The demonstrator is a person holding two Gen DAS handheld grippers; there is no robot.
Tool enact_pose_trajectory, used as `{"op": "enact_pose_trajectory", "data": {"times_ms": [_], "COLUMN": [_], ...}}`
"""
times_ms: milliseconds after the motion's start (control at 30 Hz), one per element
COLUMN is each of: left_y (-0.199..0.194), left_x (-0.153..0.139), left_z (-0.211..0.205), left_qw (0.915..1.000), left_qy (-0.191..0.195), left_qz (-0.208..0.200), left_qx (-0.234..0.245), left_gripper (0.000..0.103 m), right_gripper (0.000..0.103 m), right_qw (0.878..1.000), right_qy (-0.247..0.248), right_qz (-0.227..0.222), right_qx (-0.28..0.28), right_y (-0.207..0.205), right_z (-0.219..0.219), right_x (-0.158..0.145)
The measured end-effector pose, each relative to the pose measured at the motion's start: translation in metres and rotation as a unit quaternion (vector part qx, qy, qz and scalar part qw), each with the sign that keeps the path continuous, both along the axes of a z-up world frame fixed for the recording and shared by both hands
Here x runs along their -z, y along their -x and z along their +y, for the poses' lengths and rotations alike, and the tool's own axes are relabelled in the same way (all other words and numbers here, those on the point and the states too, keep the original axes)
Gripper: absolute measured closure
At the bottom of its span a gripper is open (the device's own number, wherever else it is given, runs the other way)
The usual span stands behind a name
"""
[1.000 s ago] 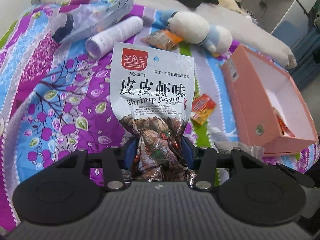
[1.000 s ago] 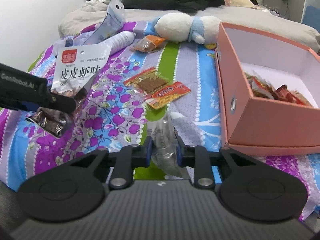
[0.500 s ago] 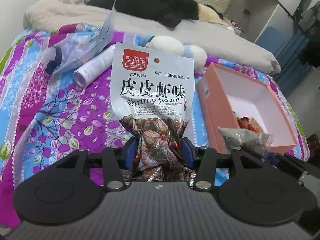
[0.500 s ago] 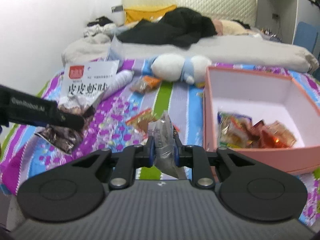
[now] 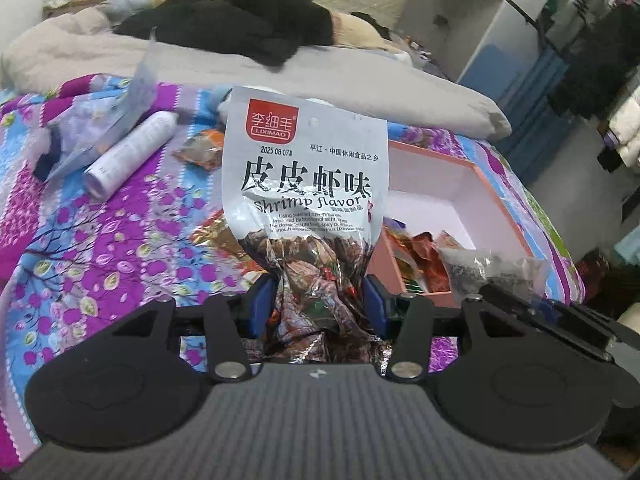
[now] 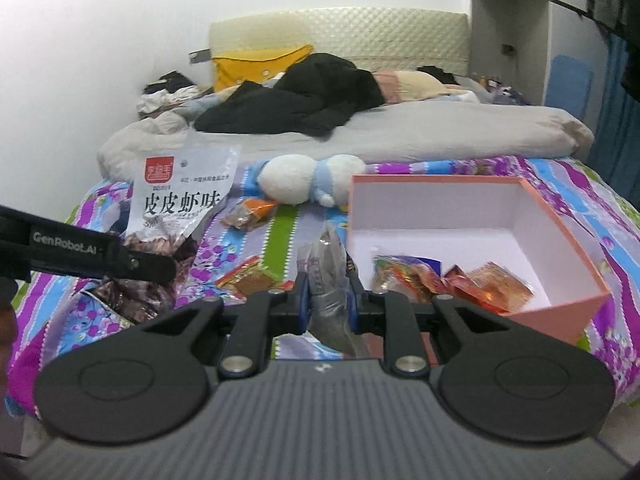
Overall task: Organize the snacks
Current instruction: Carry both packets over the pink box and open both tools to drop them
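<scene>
The room has soft, even indoor light, without hard shadows. In the right wrist view the plain white wall (image 6: 100, 60) on the left is very bright and almost washed out, while the corners of both pictures become dark. The fisheye lens bends straight lines near the edges, so the grey cupboard (image 5: 472, 20) leans inward. The silver shrimp-flavour snack bag (image 5: 306, 184) is sharp, with readable print and small glare on its crumpled foil bottom. The far black clothes (image 5: 240, 24) on the bed look a little soft. The black hand-held gripper body at the bottom of each view is dim and slightly blurred.
</scene>
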State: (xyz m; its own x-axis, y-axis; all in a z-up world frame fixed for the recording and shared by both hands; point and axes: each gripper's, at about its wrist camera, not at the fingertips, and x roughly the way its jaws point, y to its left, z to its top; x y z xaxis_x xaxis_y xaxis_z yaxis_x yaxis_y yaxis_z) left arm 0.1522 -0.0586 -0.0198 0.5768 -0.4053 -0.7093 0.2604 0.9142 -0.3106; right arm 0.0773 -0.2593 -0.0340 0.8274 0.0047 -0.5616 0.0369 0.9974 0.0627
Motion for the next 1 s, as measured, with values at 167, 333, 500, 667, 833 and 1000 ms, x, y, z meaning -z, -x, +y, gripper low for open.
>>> {"op": "enact_pose_trajectory", "data": {"times_ms": [167,333,500,667,833,1000], "left_y": [-0.006,-0.022,-0.047,-0.076,-0.114,-0.151], "left_x": [-0.002,0.001,0.01,0.02,0.035,0.054], "left_z": [-0.026,-0.056,-0.087,-0.116,-0.145,-0.176], "left_qw": [0.9998,0.999,0.9978,0.9959,0.9931,0.9902], "left_qy": [0.003,-0.002,-0.014,-0.023,-0.035,-0.041], "left_qz": [-0.002,0.002,0.012,0.026,0.04,0.047], "left_qx": [0.021,0.045,0.063,0.083,0.104,0.125], "left_gripper": [0.049,0.049,0.049,0.048,0.048,0.048], "right_gripper": [0.081,0.081,0.081,0.081,0.081,0.081], "right_qw": [1.0,0.999,0.999,0.998,0.995,0.994], "right_qy": [-0.004,-0.013,-0.02,-0.02,-0.032,-0.033], "right_qz": [0.003,0.003,0.008,0.016,0.022,0.04], "right_qx": [0.025,0.046,0.05,0.063,0.086,0.092], "right_y": [0.007,0.0,-0.02,-0.049,-0.078,-0.112], "right_z": [-0.021,-0.043,-0.062,-0.089,-0.117,-0.139], "right_x": [0.002,0.003,0.006,0.01,0.019,0.036]}}
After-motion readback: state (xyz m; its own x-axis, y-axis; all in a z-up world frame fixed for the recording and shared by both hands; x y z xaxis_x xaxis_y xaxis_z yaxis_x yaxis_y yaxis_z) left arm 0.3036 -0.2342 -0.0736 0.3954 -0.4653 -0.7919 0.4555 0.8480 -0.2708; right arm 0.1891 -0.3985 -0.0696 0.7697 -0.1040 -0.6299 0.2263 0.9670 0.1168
